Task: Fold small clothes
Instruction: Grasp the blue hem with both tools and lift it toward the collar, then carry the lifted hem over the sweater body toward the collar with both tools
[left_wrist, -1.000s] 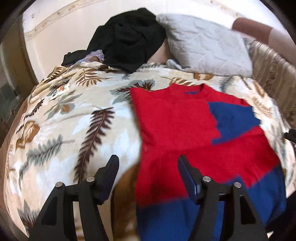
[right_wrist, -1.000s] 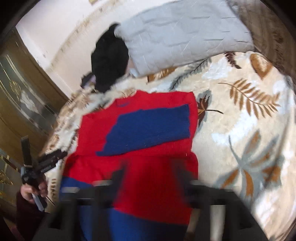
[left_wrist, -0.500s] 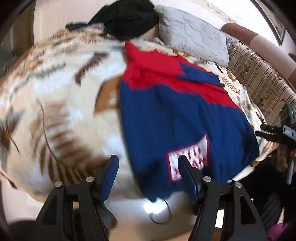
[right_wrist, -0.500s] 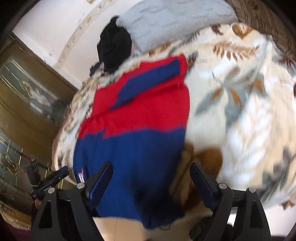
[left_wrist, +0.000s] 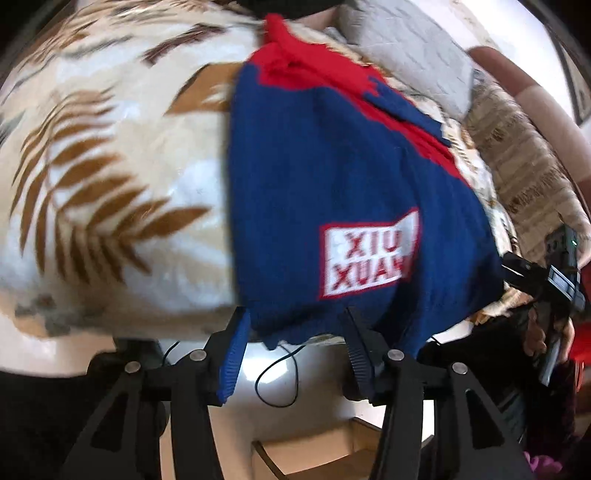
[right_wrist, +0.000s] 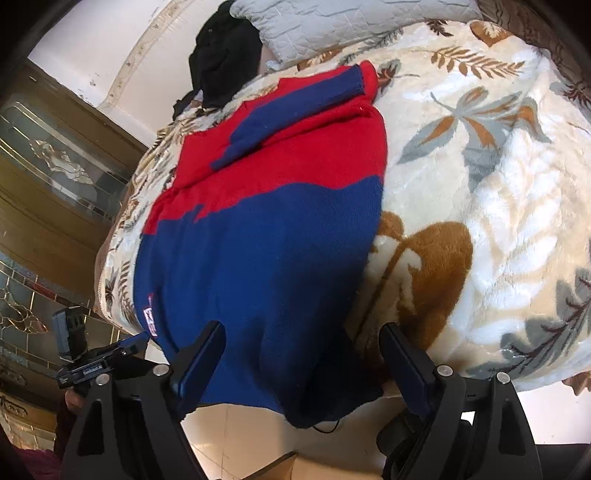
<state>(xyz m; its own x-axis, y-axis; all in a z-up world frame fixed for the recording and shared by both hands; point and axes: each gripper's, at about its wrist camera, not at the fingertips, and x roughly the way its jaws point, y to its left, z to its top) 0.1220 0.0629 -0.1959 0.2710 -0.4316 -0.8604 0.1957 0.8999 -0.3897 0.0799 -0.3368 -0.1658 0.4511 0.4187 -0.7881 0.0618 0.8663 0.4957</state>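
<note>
The left claw (left_wrist: 295, 350) stands open at the sweater's (left_wrist: 332, 192) hanging blue hem, gripping nothing. The right claw (right_wrist: 301, 363) is likewise open at the hem's other corner. The sweater's white patch (left_wrist: 369, 254) carries red letters, upside down, reading roughly "XIU" over "XUAN"; blur hides the rest. The red-and-blue sweater lies flat on a bed's leaf-print blanket (right_wrist: 480, 206), its hem draped over the edge. A grey pillow (right_wrist: 332, 26) lies beyond, partly cut off.
</note>
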